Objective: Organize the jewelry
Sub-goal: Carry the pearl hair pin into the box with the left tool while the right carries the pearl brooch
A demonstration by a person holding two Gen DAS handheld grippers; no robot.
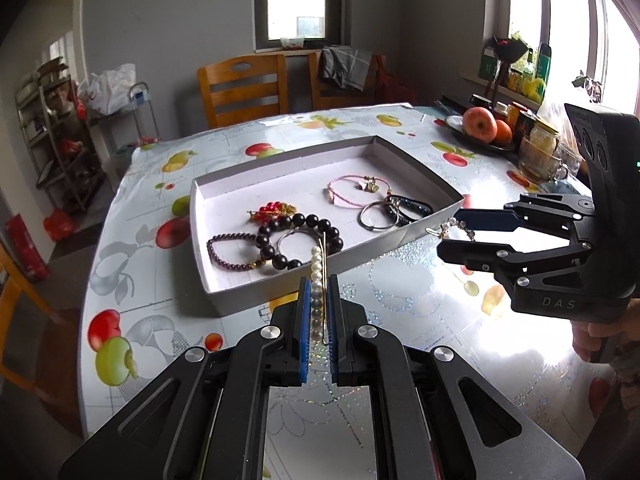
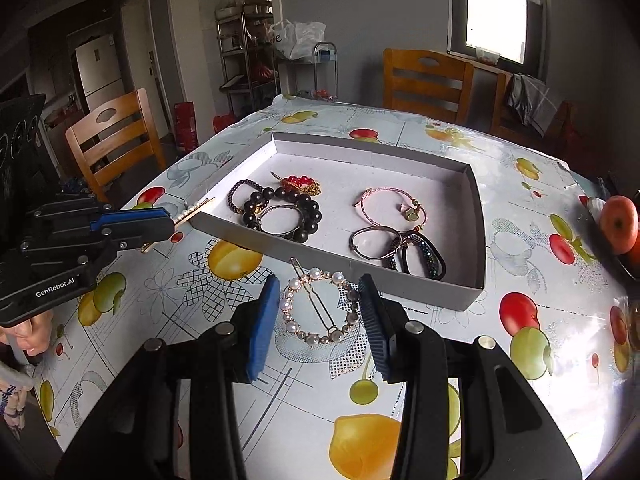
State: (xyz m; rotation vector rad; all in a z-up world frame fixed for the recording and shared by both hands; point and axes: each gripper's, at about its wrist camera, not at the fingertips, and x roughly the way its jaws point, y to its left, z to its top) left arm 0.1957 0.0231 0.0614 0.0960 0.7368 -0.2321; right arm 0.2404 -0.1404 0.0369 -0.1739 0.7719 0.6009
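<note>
Both grippers carry hair clips toward the white tray point(image 1: 420, 227): the left gripper point(image 1: 319, 300) is closed on a straight pearl clip point(image 1: 316, 280), the right gripper point(image 2: 320, 316), half open, holds a round pearl clip point(image 2: 318, 306), and I judge the next move is lowering each over the near wall and letting go.

Both wrist views look down, close, sharing the tray point(image 1: 224, 300)

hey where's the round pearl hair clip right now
In the right wrist view the round pearl hair clip sits between the right gripper pads, just short of the white tray.

We see daylight pouring through the windows point(image 1: 296, 4), glaring white off the glossy tabletop point(image 1: 520, 320) at lower right. Both fisheye views bend strongly, with dark vignetted corners; focus stays sharp.
</note>
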